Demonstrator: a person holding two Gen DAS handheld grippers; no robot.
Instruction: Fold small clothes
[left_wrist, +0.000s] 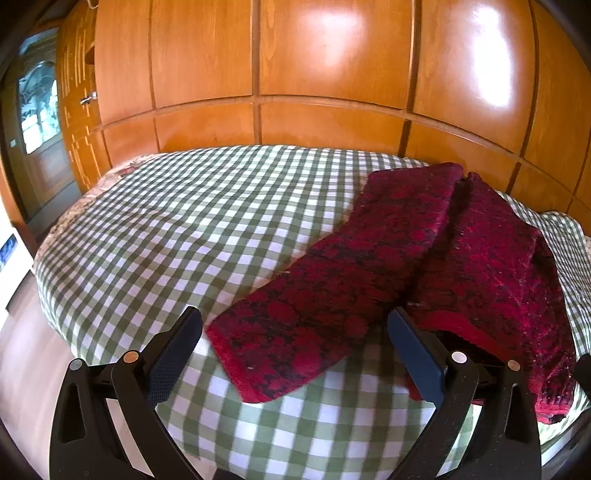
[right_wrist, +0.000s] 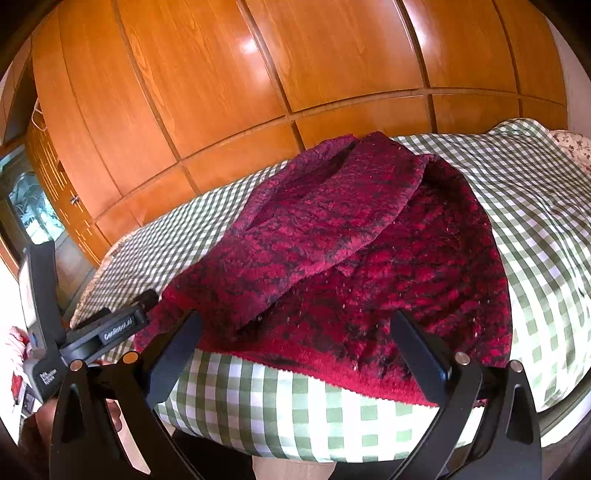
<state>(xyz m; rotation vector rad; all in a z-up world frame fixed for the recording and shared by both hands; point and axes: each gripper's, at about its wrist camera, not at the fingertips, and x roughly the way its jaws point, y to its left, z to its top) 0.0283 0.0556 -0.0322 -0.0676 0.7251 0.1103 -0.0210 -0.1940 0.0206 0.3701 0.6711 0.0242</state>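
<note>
Garment: a fuzzy, deep-red knitted garment with a black mottled pattern (left_wrist: 388, 266) lies on the bed, its pile thick and shaggy, its near hem a plain brighter-red ribbed band.
Garment shape: in the left wrist view one long flat strip, a sleeve or folded panel, runs diagonally toward the bed's near edge, ending in a squared cuff; the broader body lies just beside it, toward the right side of the bed. In the right wrist view (right_wrist: 351, 266) that strip lies folded over the body.
Bed: a smooth green-and-white gingham bed cover (left_wrist: 177, 229) stretches under the garment, curving down at the near edge; a floral fabric peeks out at the far corner.
Left gripper (left_wrist: 295, 339): black plastic arms with dark-blue textured pads, jaws spread wide, holding nothing; the cuff end of the strip sits between the fingers at the bed's near edge.
Right gripper (right_wrist: 297, 339): same build, jaws wide apart and empty, poised over the garment's red hem at the near edge of the bed.
Backdrop: glossy orange-brown wooden wardrobe panels (left_wrist: 314, 74) rise behind the bed, with light glare on them.
</note>
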